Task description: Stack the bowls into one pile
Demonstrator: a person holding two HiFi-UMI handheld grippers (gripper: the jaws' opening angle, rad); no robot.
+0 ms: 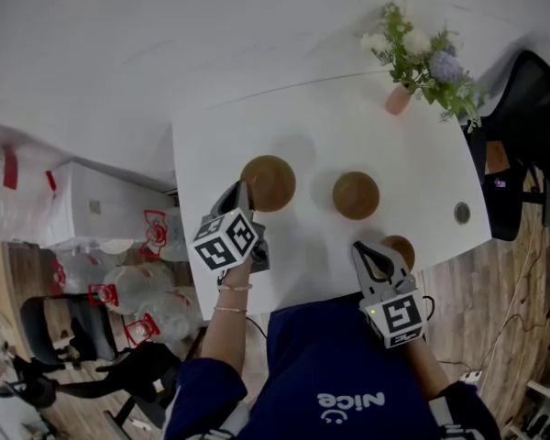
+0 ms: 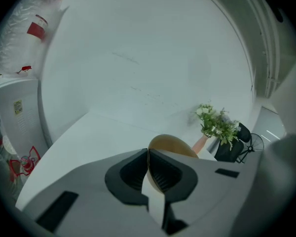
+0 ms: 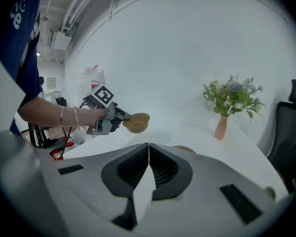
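Observation:
Three brown bowls are in the head view on a white table (image 1: 312,126). My left gripper (image 1: 245,192) is shut on the near rim of the left bowl (image 1: 269,181). The left gripper view shows that rim pinched between the jaws of the left gripper (image 2: 148,154), with the bowl (image 2: 171,145) beyond them. In the right gripper view this bowl (image 3: 136,122) hangs above the table. The middle bowl (image 1: 356,195) rests on the table. A third bowl (image 1: 401,249) sits by the front edge, just right of my right gripper (image 1: 368,251). The right gripper (image 3: 148,149) is shut with nothing in it.
A pink vase of flowers (image 1: 412,62) stands at the table's far right corner, also visible as the vase (image 3: 221,127). A small round cap (image 1: 462,213) lies near the right edge. A black chair (image 1: 532,136) stands to the right, and plastic bags (image 1: 128,287) lie on the floor to the left.

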